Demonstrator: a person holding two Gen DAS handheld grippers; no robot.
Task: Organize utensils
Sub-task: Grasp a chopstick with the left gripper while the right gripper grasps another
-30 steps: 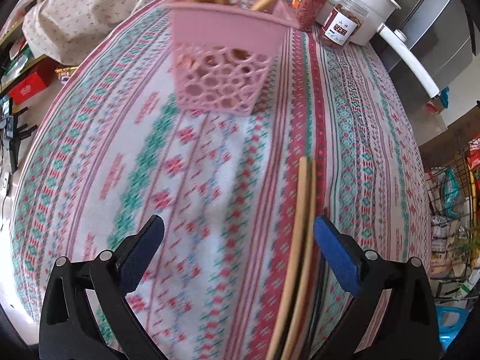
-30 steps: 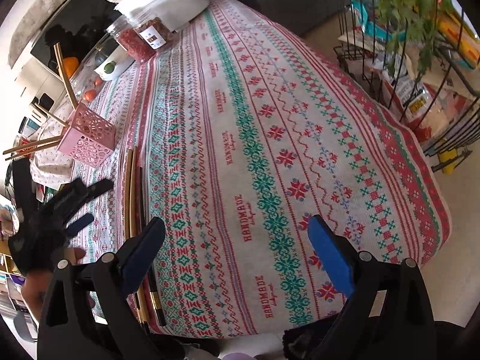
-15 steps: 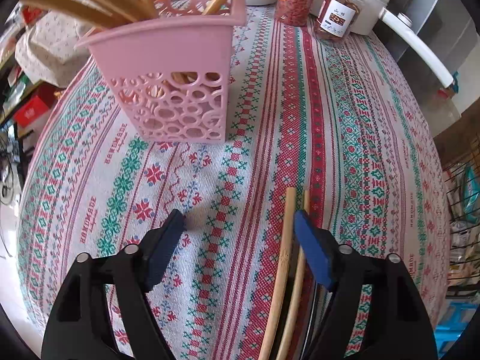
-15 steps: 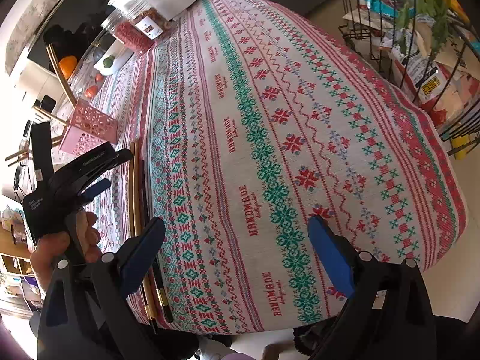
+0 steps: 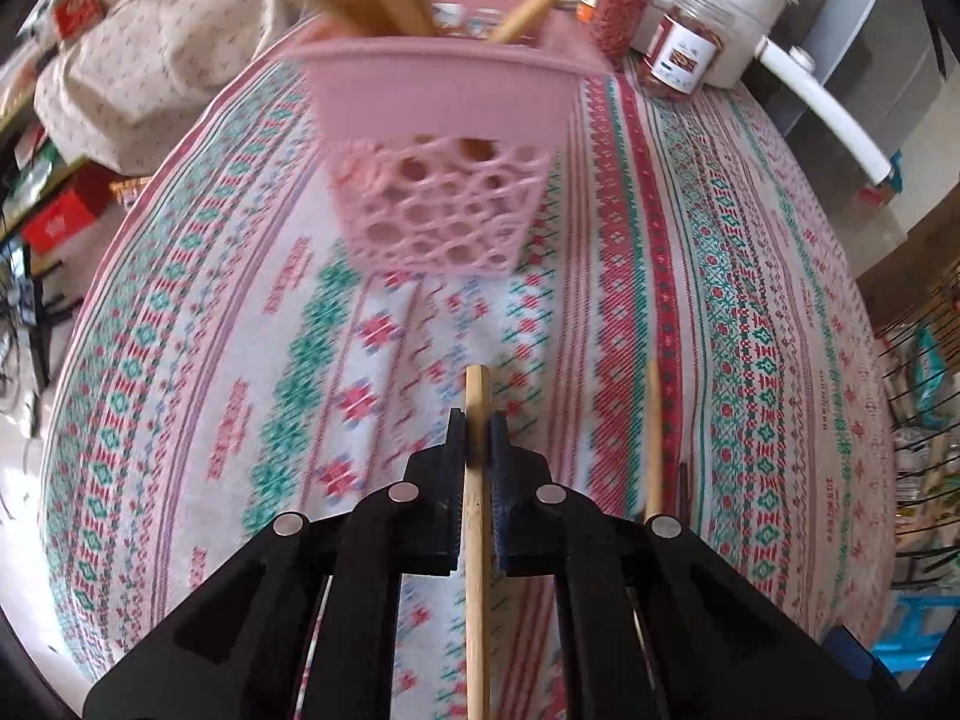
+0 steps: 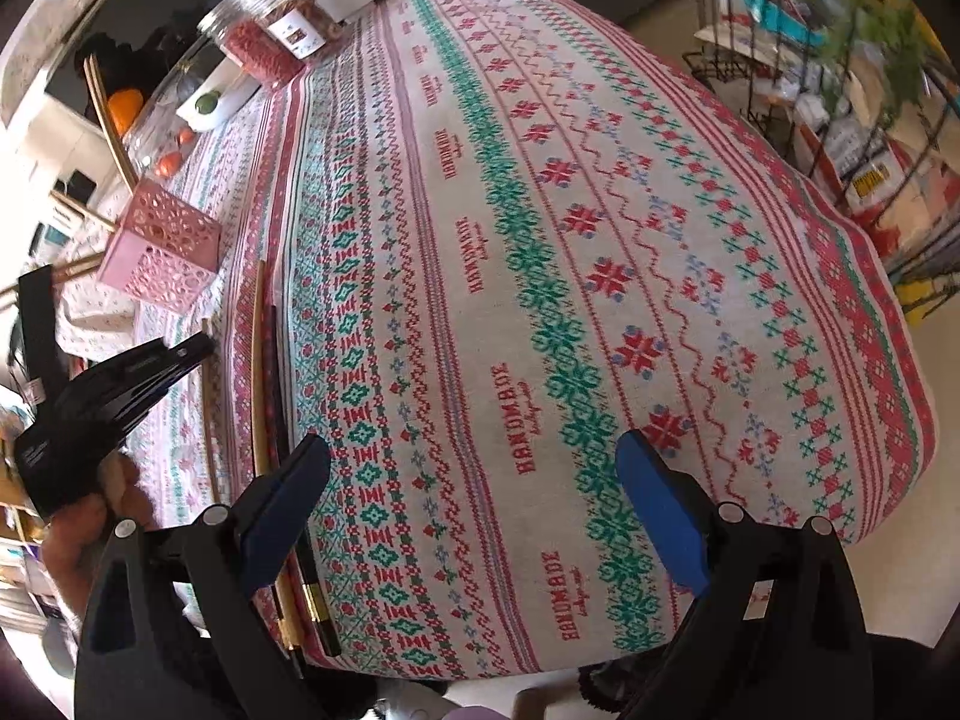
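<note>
only the right view shows dark chopsticks (image 6: pixel 282 414) beside left tool (image 6: pixel 198 351).

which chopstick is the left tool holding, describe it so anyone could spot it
On the red-and-green patterned tablecloth, look just in front of the pink perforated plastic basket. The pale bamboo chopstick is clamped in the shut left tool; unlike the second pale chopstick lying free to its right, it is gripped.

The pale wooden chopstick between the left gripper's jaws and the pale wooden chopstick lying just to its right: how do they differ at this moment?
The gripped pale wooden chopstick is clamped between the pads of the left gripper, whose jaws have just closed on it; the loose pale wooden chopstick lies free on the patterned tablecloth. The gripped one runs down the middle of the left wrist view; the loose one sits to its right. Both are slim, light wood, pointing roughly towards the pink perforated basket.
</note>
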